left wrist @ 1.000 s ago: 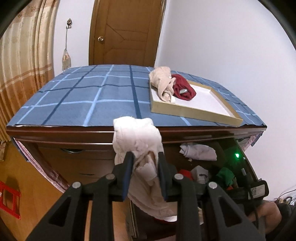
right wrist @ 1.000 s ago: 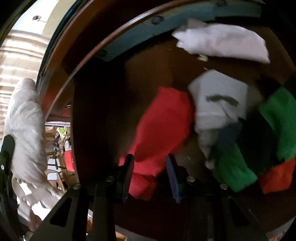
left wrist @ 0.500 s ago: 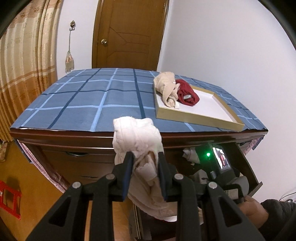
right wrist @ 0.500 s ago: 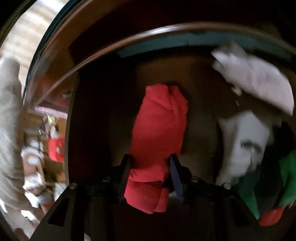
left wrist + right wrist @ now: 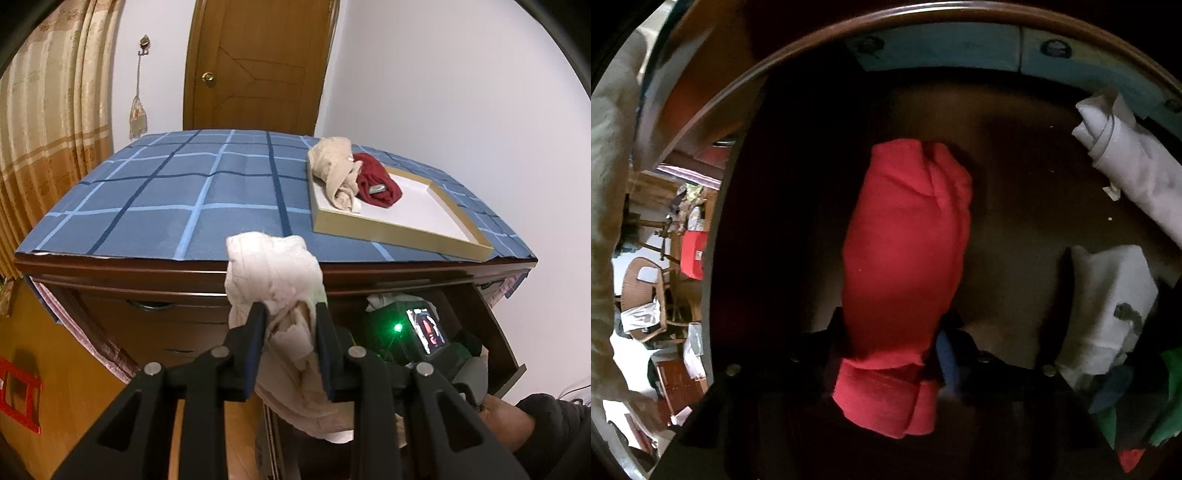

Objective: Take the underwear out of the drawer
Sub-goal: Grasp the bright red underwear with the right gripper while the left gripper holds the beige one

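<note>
At frame centre the left gripper (image 5: 289, 332) pinches a crumpled cream cotton undergarment (image 5: 275, 275) before the dresser, while the right gripper (image 5: 894, 334), low in the open wooden drawer (image 5: 1015, 155), straddles a folded red underwear roll (image 5: 905, 258), grip uncertain.

A cream underwear (image 5: 275, 275) is seen before a blue checked cloth (image 5: 177, 188); beige (image 5: 334, 168) and dark red (image 5: 378, 181) garments are laid in a white tray (image 5: 424, 206); a bright red underwear (image 5: 905, 258) is shown

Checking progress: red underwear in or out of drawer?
In. The red underwear lies on the drawer floor, between the right gripper's jaws.
</note>
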`<state>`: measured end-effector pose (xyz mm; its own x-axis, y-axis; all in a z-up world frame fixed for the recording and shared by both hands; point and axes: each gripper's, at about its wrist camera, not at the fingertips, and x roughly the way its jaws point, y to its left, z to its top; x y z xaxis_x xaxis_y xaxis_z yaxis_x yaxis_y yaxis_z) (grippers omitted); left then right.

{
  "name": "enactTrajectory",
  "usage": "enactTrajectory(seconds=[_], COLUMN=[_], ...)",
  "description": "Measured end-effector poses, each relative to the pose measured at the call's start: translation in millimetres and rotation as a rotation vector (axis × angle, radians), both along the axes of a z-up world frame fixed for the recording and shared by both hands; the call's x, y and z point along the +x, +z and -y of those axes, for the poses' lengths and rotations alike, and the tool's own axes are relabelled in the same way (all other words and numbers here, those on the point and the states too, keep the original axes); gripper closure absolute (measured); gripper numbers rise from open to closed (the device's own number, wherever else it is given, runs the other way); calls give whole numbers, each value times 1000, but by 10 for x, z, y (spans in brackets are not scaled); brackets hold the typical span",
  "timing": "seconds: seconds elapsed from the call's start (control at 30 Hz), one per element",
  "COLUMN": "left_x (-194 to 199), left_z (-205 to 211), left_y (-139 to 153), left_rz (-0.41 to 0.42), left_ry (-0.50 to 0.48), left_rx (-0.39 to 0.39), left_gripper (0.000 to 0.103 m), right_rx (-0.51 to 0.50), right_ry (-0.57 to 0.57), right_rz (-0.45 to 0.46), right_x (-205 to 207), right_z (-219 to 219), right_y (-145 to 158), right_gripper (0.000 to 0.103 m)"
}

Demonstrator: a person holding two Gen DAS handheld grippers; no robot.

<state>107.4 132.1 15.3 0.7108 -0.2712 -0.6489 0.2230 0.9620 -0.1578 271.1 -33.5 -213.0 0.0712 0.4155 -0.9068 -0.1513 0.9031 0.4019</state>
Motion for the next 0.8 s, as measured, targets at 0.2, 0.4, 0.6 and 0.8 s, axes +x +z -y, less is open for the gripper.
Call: enactTrajectory(seconds=[0.2,0.4,0.6,0.8], left_x=[-8,-25,-58,-116], left_z=[120,297,519,753], left_y=[17,57,104,194], left_rz=[0,10,15,36], left_ry=[-23,-59,-99,-153], left_rx=[11,13,16,24], left_gripper=[78,78,78,78], right_rx=[39,63,69,92], right_ry=[-32,-79,-122,-169], right_rz=[99,235,324,349], right_x=[-139,-404,-633,-703], right_z=[198,562,903,1092], right_y=[121,545,818,996], right_gripper=[64,64,64,64])
